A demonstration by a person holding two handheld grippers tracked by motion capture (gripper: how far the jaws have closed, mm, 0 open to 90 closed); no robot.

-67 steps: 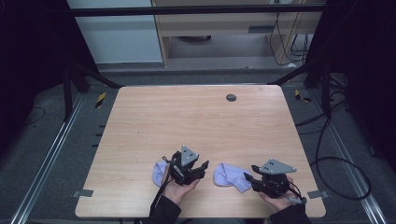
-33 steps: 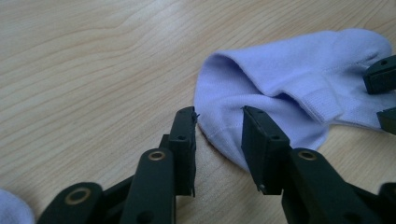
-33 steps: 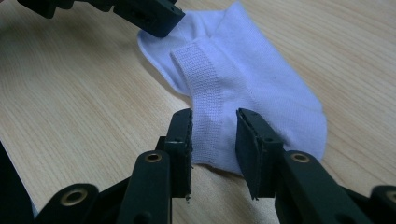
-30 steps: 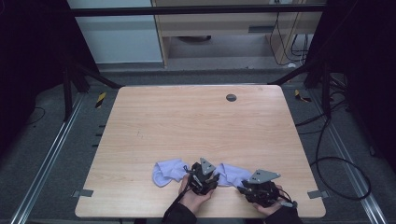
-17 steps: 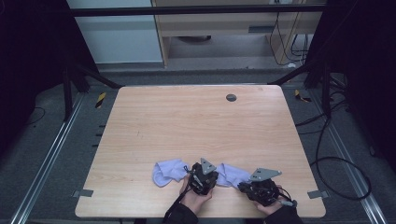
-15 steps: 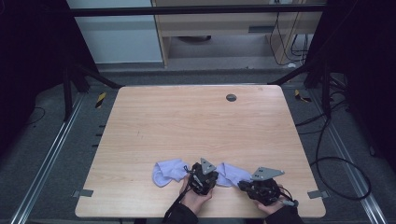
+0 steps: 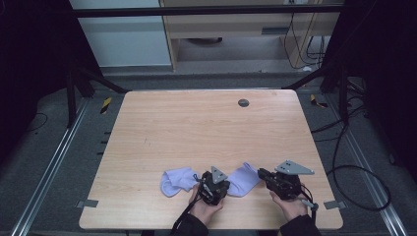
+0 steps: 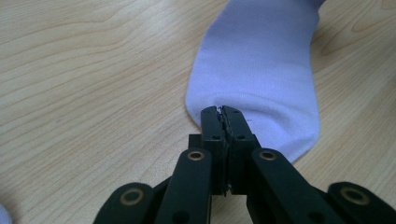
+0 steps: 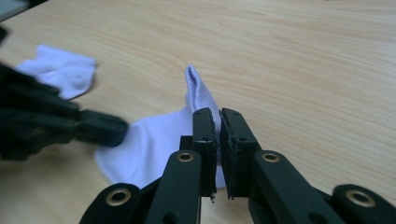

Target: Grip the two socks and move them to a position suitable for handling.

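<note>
Both grippers now sit closer together than 2.2 s ago; left gripper [image 8: 222, 112] and right gripper [image 9: 217, 114] each pinch the 3 o'clock sock [image 7: 244, 178].

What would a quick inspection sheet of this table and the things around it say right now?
Surface: light wooden table, with a small dark round disc near the far edge.
Job's things: two pale lilac fabric socks, one left, one between the grippers.
Clutter: nothing seen.
Grippers: left gripper and right gripper, jaws shut on the middle sock.
Cables: black cables on the floor, right.
Surroundings: dark frame, grey floor.
</note>
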